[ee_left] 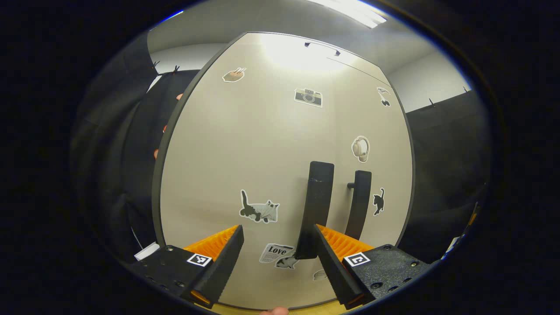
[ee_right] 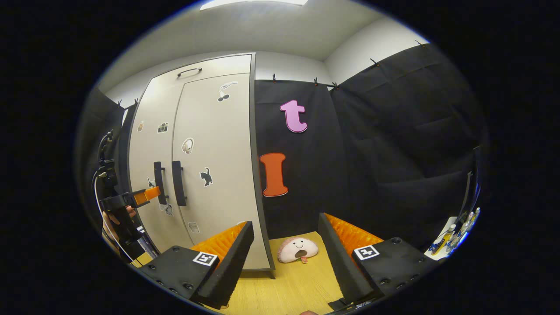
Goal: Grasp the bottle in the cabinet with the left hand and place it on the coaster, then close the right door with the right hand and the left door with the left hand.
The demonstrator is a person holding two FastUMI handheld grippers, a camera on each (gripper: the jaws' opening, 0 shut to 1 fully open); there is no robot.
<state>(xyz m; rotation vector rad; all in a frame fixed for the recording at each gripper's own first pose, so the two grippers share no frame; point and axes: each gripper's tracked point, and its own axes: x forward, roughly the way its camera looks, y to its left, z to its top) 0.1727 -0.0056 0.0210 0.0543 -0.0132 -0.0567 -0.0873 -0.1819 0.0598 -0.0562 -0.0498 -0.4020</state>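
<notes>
Beige left door (ee_left: pixel 245 153) faces the spread, empty left gripper (ee_left: pixel 278 253), seemingly untouched; right gripper (ee_right: pixel 286 258) spread too.

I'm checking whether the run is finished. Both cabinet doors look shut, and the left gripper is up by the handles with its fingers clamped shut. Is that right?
Not quite. Both cabinet doors are shut and the left gripper is by the handles, but the left gripper view shows its fingers spread apart, holding nothing.
</notes>
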